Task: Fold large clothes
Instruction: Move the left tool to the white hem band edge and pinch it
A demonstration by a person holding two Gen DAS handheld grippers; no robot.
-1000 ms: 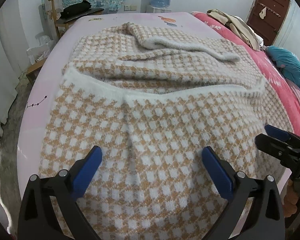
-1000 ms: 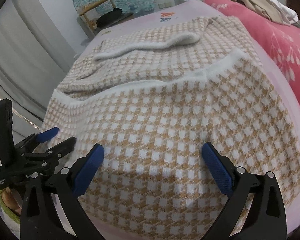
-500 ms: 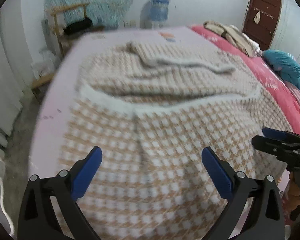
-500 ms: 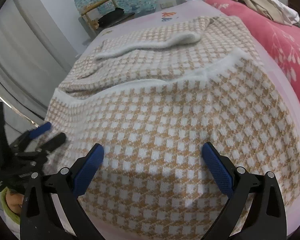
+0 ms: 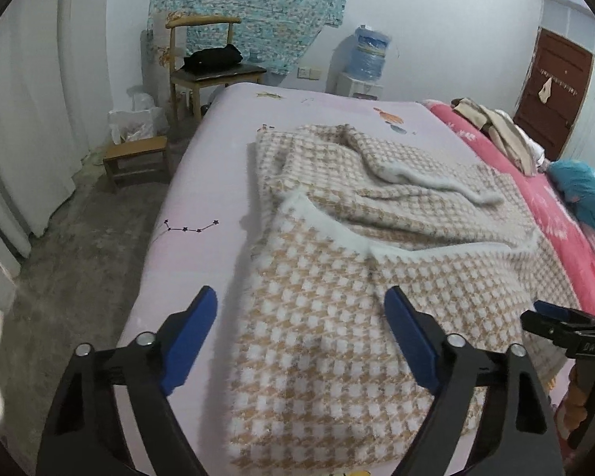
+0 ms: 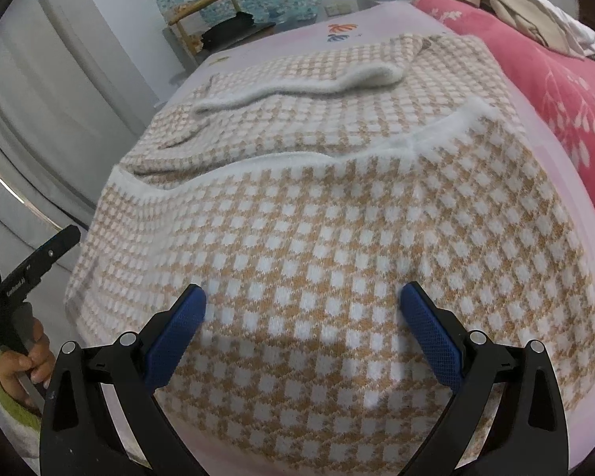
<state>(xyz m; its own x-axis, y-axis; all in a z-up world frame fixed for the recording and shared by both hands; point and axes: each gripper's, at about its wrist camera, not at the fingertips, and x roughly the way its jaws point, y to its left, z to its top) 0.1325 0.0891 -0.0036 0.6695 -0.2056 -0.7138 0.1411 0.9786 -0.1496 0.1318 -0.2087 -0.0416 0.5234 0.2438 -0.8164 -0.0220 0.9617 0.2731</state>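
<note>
Centrally on the pale pink bed (image 5: 202, 182) lies the checked sweater (image 5: 337, 317), a fuzzy tan-and-white knit with a white trim band; its lower part is folded over the body toward the near edge, and one sleeve (image 5: 428, 174) with a white cuff lies across the upper part. The garment reaches the near edge of the bed and sits closer to the bed's right side, where a red blanket (image 5: 555, 214) adjoins. Left gripper (image 5: 301, 329): its jaws have just been closing a little yet stand wide apart, above the garment's left border, with one blue pad over bare sheet and the other over the knit; nothing is gripped. Right gripper (image 6: 303, 317): jaws wide apart, poised over the folded lower part of the sweater, pads not pressing on cloth. Each tool's tip appears at the margin of the other's view. Beyond the far left corner of the bed stand a wooden chair (image 5: 206, 63) and a low stool (image 5: 137, 156); a water dispenser bottle (image 5: 369, 53) stands against the far wall
</note>
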